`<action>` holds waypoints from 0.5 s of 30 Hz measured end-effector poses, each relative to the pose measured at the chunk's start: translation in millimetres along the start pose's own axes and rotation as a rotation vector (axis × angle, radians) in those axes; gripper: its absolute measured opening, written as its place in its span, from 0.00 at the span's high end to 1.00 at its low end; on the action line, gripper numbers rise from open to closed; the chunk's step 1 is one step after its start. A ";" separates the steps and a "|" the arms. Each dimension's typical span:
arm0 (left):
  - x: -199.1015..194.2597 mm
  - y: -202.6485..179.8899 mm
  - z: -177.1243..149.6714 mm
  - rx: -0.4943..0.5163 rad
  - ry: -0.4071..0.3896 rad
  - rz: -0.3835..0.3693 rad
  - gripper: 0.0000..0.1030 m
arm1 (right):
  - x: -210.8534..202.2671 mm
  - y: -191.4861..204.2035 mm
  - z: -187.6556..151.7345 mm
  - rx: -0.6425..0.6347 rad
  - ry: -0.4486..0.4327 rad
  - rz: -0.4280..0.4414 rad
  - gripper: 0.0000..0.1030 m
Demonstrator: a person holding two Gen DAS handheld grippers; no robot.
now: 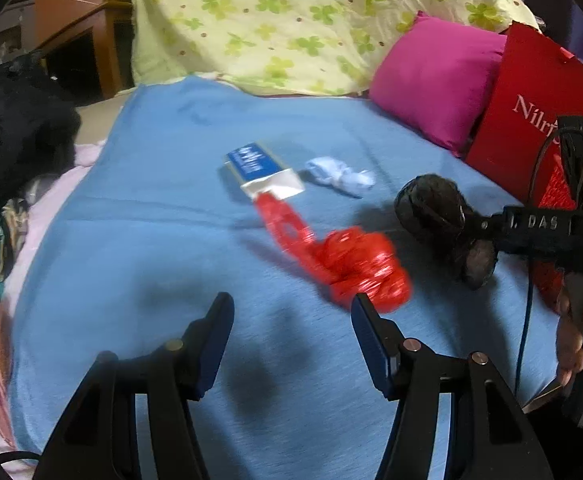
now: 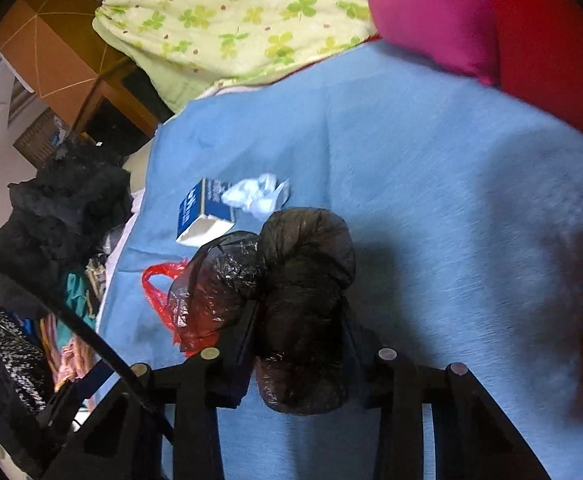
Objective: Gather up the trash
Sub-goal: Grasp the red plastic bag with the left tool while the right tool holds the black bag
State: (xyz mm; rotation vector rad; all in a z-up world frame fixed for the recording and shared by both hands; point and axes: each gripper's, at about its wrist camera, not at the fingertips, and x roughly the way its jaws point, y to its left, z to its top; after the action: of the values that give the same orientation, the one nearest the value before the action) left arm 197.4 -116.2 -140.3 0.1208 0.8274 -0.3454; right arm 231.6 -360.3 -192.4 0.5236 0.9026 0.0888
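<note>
On the blue blanket [image 1: 151, 220] lie a crumpled red plastic bag [image 1: 355, 272], a blue and white carton [image 1: 261, 172] and a crumpled white tissue [image 1: 341, 176]. My left gripper [image 1: 291, 316] is open and empty, its right finger just short of the red bag. My right gripper [image 2: 297, 308] is shut on a crumpled black plastic bag [image 2: 303, 280] and holds it above the blanket; it also shows in the left wrist view [image 1: 435, 208]. The right wrist view also shows the red bag [image 2: 195, 300], carton [image 2: 201, 216] and tissue [image 2: 257, 194].
A red paper bag [image 1: 531, 120] stands at the right next to a magenta pillow [image 1: 435, 80]. A yellow-green clover quilt [image 1: 291, 20] lies at the back. Dark clothes [image 1: 15, 128] pile at the left edge. A wooden cabinet [image 1: 79, 24] stands beyond.
</note>
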 end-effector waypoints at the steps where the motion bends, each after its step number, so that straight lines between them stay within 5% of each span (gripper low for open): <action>1: 2.9 -5.8 4.7 -0.003 0.000 -0.010 0.40 | -0.2 -1.9 0.4 0.006 0.002 -0.006 0.61; 15: 72.2 -40.0 24.8 -0.080 0.139 -0.044 0.40 | -6.5 -14.8 4.5 0.040 0.006 -0.048 0.61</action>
State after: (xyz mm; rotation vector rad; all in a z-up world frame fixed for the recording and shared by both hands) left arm 245.9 -177.9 -175.8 0.0528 0.9813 -0.3477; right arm 228.9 -376.8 -192.4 0.5389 0.9239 0.0294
